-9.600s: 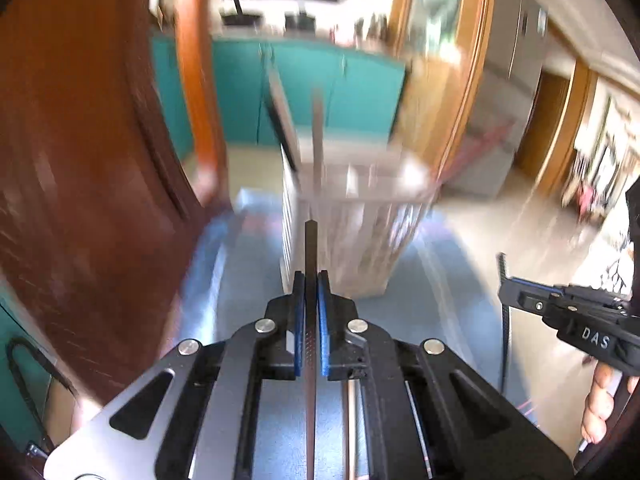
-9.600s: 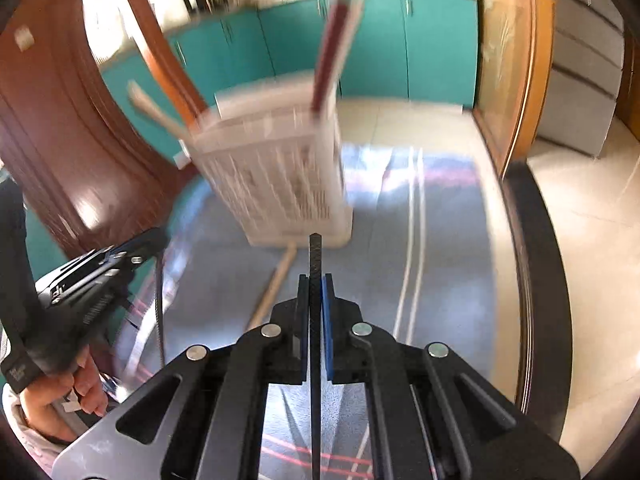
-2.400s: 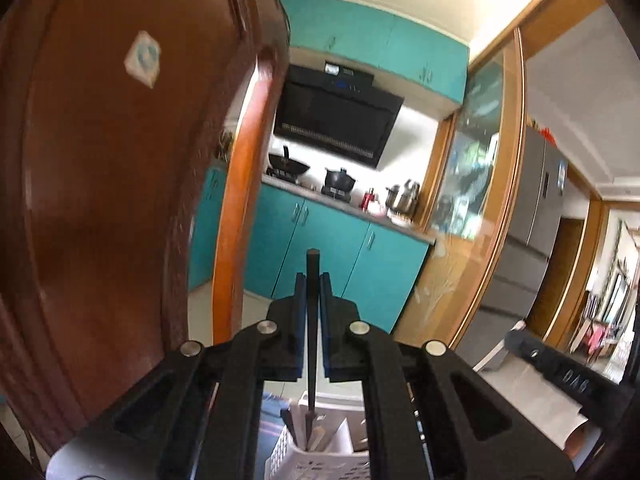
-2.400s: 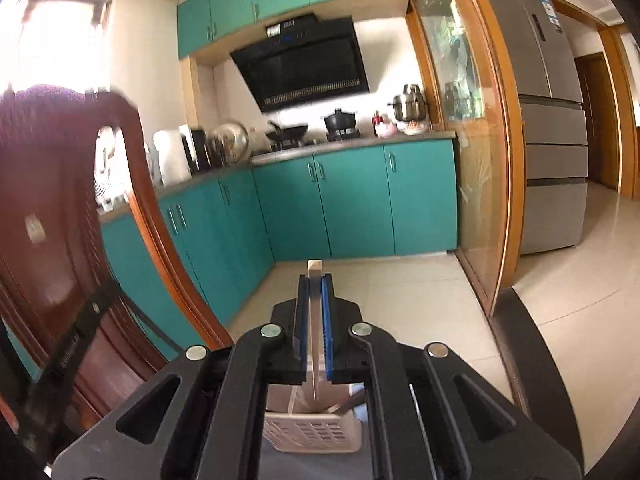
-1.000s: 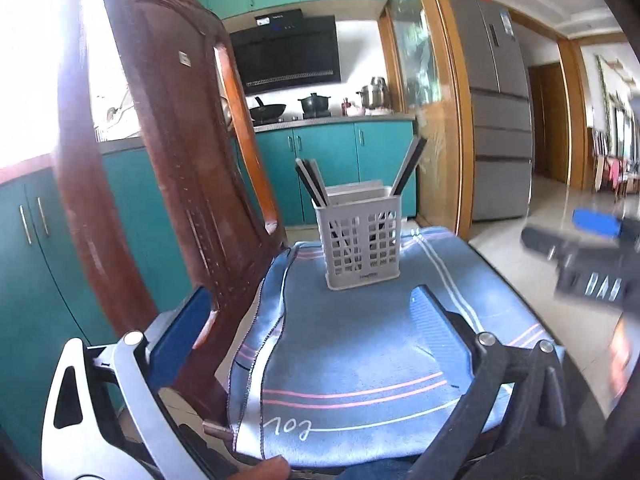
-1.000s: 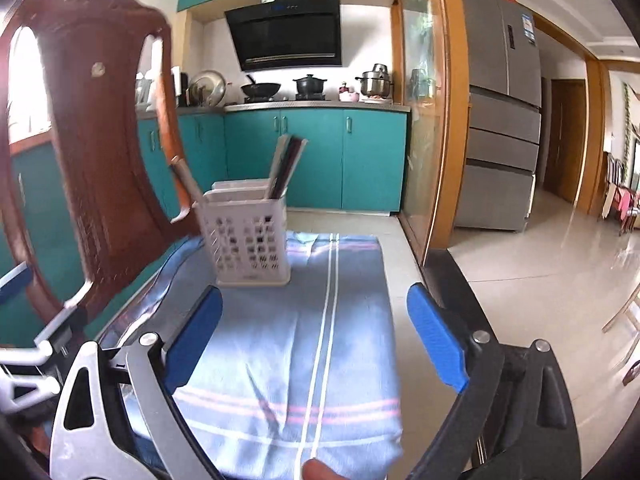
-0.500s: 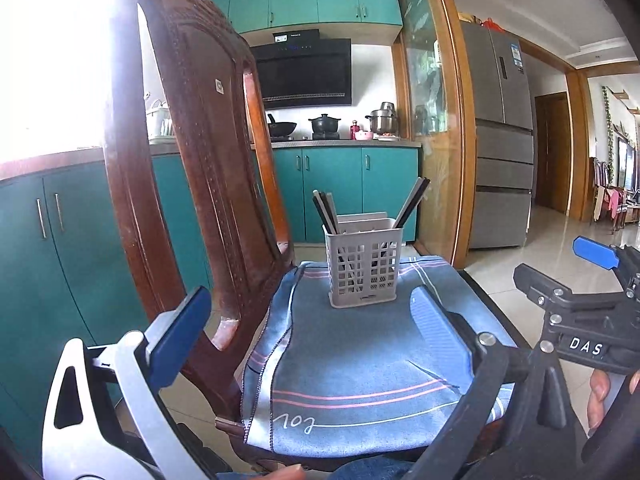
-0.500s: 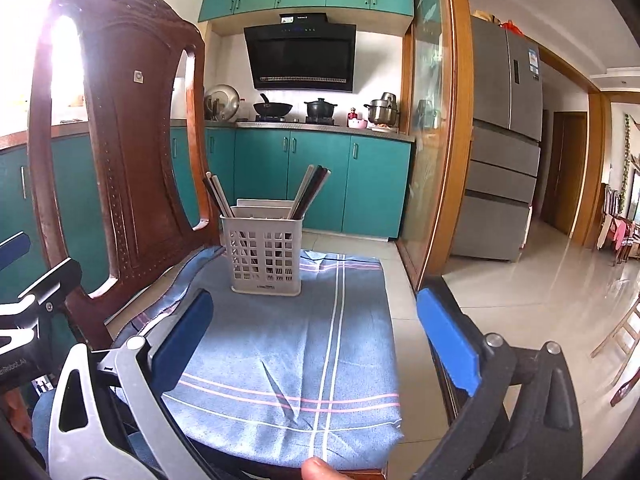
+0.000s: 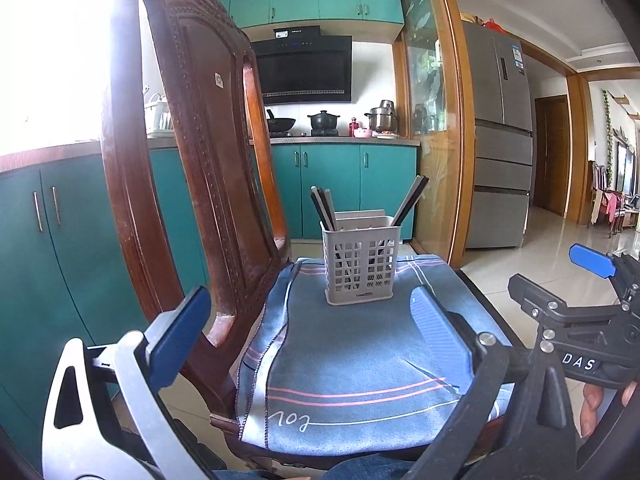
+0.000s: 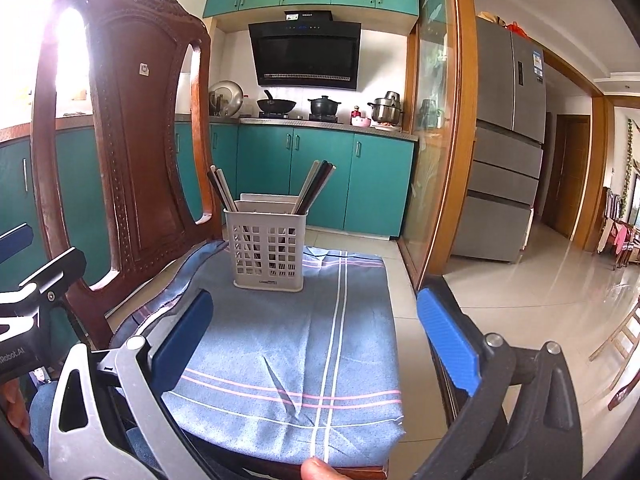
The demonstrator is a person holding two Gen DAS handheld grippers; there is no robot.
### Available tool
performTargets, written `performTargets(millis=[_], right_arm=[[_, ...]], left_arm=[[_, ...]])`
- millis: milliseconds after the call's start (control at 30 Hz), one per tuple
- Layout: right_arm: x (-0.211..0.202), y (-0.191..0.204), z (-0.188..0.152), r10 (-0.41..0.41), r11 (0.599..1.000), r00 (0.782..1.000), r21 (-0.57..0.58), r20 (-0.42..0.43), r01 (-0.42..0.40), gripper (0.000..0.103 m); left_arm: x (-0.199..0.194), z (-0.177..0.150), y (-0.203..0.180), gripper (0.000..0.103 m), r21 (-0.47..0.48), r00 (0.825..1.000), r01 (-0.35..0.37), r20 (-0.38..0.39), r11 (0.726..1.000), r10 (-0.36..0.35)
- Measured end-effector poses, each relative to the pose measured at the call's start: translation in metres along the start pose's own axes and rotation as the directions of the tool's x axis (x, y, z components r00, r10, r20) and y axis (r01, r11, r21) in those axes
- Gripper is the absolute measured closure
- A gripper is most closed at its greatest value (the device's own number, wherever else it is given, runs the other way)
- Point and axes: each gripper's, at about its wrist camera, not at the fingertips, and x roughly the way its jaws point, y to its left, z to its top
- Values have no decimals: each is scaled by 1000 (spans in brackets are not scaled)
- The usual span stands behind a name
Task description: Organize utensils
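A white perforated utensil basket (image 9: 361, 261) stands upright on a blue striped cloth (image 9: 352, 364) on a chair seat; it also shows in the right wrist view (image 10: 267, 247). Dark and pale chopsticks (image 9: 410, 201) lean out of it to the left and right, also seen from the right wrist (image 10: 314, 192). My left gripper (image 9: 308, 332) is wide open and empty, held back from the basket. My right gripper (image 10: 316, 338) is wide open and empty, also short of the basket. The right gripper shows at the right edge of the left wrist view (image 9: 576, 312).
The carved wooden chair back (image 10: 120, 140) rises left of the basket. Teal kitchen cabinets (image 10: 320, 176) and a stove with pots stand behind. A glass partition (image 10: 436, 120) and a grey fridge (image 10: 508, 148) stand to the right, with tiled floor beyond.
Both grippers, shut on chopsticks earlier, are now wide open and empty. Both have drawn back from the basket and settled level; more chopsticks stand in the basket.
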Motion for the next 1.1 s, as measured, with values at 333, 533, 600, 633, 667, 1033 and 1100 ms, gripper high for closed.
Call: performTargets(millis=[333, 533, 600, 633, 667, 1033, 1100], right_arm=[[3, 0, -3, 0, 1000, 1000, 7, -11, 0, 4], [3, 1, -6, 0, 1000, 1000, 0, -17, 0, 4], [4, 1, -7, 1, 1000, 1000, 1, -22, -1, 3], [4, 1, -8, 1, 1000, 1000, 1, -24, -1, 4], [4, 1, -8, 1, 1000, 1000, 1, -25, -1, 4], [8, 2, -11, 2, 1000, 999, 0, -41, -2, 4], [8, 1, -12, 4, 1000, 999, 1, -41, -3, 3]], left_arm=[[1, 1, 0, 3, -5, 1000, 5, -8, 1000, -5], [2, 0, 0, 3, -7, 1000, 9, -17, 1000, -9], [3, 0, -1, 3, -11, 1000, 15, -20, 1000, -15], [3, 0, -1, 3, -13, 1000, 19, -22, 1000, -19], [3, -1, -1, 3, -14, 1000, 21, -23, 1000, -21], [3, -3, -8, 3, 12, 1000, 11, -24, 1000, -11], [3, -3, -8, 3, 11, 1000, 14, -27, 1000, -14]])
